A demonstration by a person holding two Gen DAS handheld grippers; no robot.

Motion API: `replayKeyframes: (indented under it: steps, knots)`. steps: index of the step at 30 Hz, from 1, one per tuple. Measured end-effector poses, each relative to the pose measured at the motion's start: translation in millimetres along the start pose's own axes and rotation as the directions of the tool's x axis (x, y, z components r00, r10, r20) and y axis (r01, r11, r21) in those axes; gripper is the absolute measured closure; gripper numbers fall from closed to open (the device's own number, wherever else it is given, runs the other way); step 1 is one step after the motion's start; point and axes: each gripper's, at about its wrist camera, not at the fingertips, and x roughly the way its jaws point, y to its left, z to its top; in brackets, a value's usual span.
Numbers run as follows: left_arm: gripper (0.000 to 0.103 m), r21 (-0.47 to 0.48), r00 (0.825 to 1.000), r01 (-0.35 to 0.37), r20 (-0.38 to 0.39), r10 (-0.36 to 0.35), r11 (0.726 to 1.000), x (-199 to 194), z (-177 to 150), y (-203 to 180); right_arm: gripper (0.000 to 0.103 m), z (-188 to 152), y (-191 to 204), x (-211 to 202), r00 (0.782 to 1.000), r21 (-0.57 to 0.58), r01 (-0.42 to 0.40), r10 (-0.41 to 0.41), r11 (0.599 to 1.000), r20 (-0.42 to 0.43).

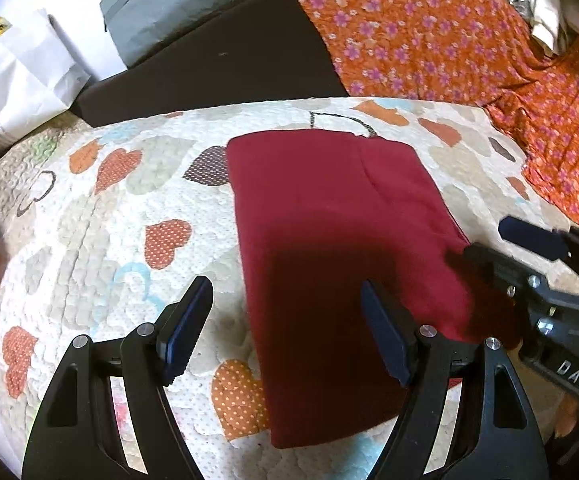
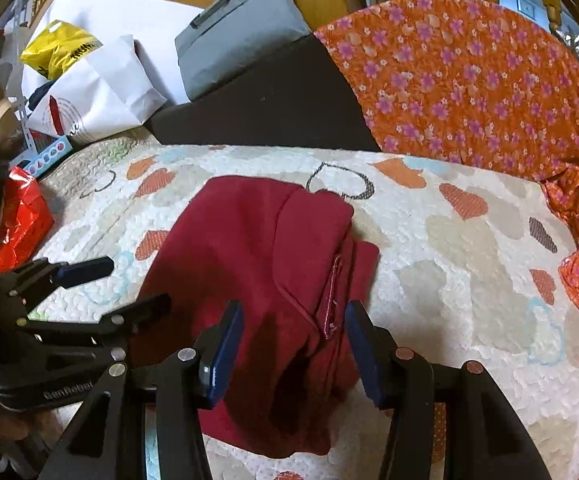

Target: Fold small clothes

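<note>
The left gripper [image 1: 285,328] is hovering with its jaws standing wide and empty over the near left part of the dark red garment [image 1: 329,248], likely ready to pin or lift it. The right gripper [image 2: 293,348] is straddling the garment's bunched near right edge, jaws partly apart, pads not pressing. The garment is lying folded near the middle of the heart-patterned quilt [image 1: 109,216], short of its far edge.
</note>
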Motion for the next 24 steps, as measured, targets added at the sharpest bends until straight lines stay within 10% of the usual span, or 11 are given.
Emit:
replayKeyframes:
  steps: [24]
  knots:
    - [0.027,-0.038,0.998,-0.060,0.033,0.062,0.997,-0.5,1.8,-0.2,0.052,1.8,-4.5,1.2,0.999,0.052,0.046,-0.046,0.998,0.006]
